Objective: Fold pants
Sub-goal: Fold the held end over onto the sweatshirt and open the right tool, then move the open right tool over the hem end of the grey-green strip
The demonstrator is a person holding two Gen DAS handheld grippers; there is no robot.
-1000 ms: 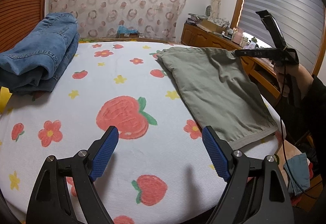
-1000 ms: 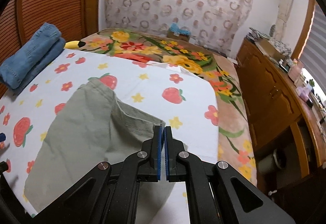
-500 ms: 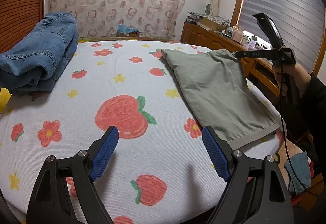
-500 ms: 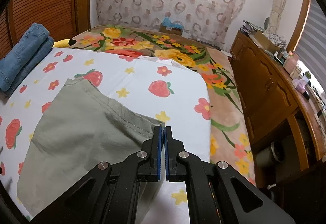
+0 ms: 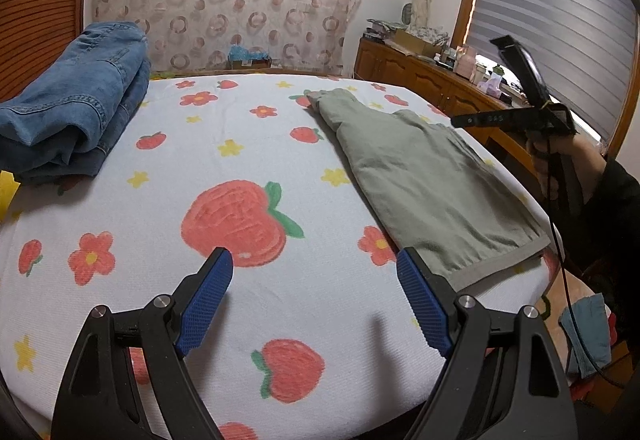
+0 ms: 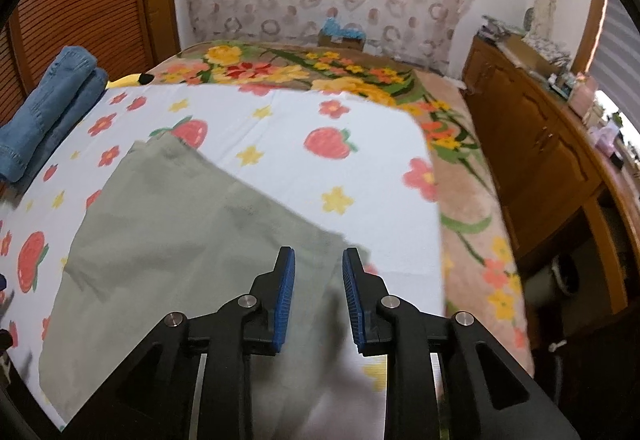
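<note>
Olive-green pants [image 5: 432, 176] lie flat along the right side of the white strawberry-print cover [image 5: 240, 168]; they also show in the right wrist view [image 6: 176, 232]. My left gripper [image 5: 316, 292] is open and empty, hovering above the cover's front, left of the pants' hem. My right gripper [image 6: 318, 296] is open and empty just above the pants' right edge. It also shows in the left wrist view [image 5: 456, 121], held above the pants' far right side.
Folded blue jeans [image 5: 72, 104] sit at the cover's far left; they also show in the right wrist view [image 6: 48, 108]. A floral blanket [image 6: 360, 80] lies beyond the cover. A wooden dresser [image 6: 540, 144] stands to the right. Clothes [image 5: 588, 340] lie on the floor.
My right gripper was shut on the pants' edge and has opened, letting the fabric drop flat. The left gripper has not moved.
</note>
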